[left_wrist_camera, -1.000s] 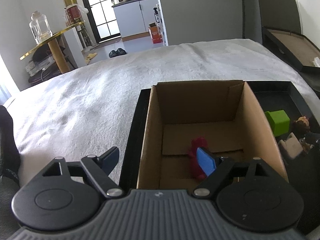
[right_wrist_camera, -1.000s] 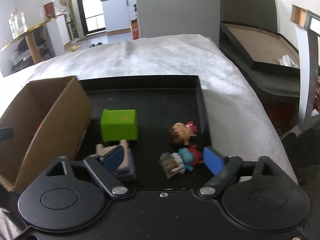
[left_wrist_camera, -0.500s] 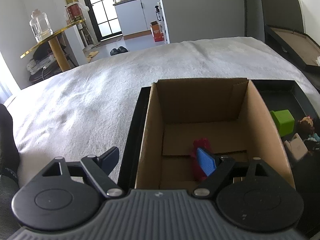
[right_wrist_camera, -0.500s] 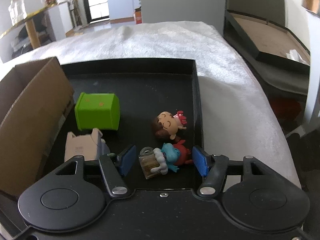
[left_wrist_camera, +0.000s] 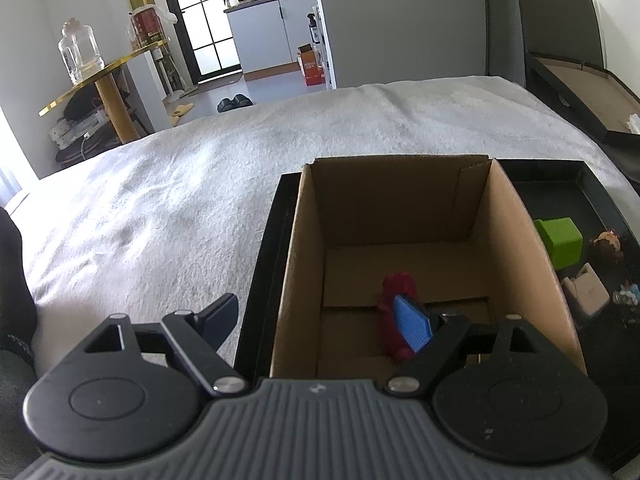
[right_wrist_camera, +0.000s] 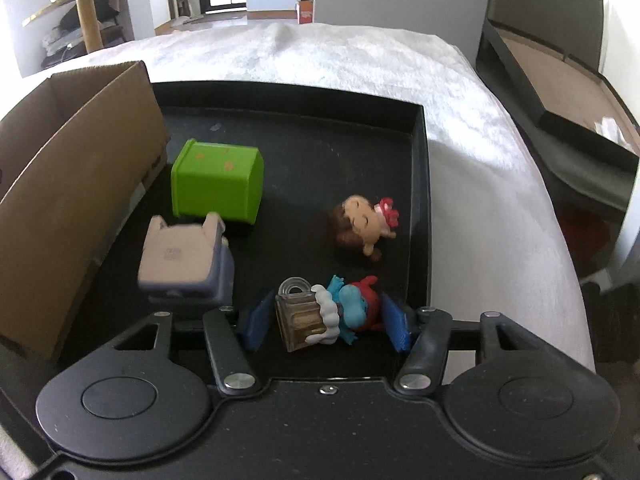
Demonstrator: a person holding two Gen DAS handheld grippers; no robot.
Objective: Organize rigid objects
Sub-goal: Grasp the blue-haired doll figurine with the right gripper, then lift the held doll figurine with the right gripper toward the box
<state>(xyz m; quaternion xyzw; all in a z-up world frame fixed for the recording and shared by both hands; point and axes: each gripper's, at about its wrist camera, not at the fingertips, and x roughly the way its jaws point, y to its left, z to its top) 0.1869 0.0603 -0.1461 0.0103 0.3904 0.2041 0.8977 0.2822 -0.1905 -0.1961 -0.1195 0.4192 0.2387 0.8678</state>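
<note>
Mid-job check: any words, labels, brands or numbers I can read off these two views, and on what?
None can be read.
Beige box toy: a small printed mark on its face, too blurred.
Orange carton on the far floor: print too small.
Red canister on the gold table: label too small.
Green cube: orange spots only, no text.

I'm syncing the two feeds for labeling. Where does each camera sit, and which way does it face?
Left wrist: on the left gripper, looking along its open jaws into the cardboard box, where a red toy lies.
Right wrist: on the right gripper, facing the black tray; open jaws flank the blue figure.
Shared: box, tray, green block, white bedcover.
</note>
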